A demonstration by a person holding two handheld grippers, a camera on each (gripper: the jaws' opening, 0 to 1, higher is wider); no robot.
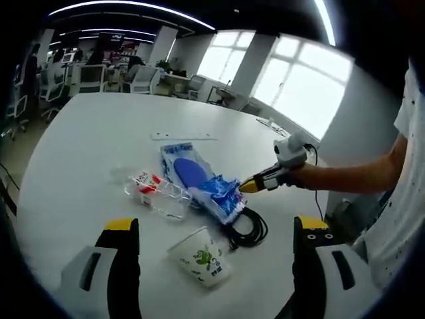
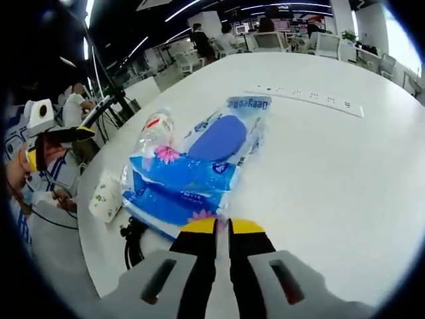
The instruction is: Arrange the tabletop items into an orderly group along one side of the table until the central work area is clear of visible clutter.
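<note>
Pinching the blue packet (image 2: pixel 182 183) edge in my right gripper (image 2: pixel 222 226) fingers (left gripper (image 1: pixel 216 229) spread, paper cup (image 1: pixel 199 258) between).

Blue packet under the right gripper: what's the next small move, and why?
Probably drag the blue packet a little toward the table edge. The right gripper has its jaws closed at the packet's near end, apparently pinching it. The paper cup, black cable and clear wrapper already lie clustered beside it, so a short pull would keep the group together.
</note>
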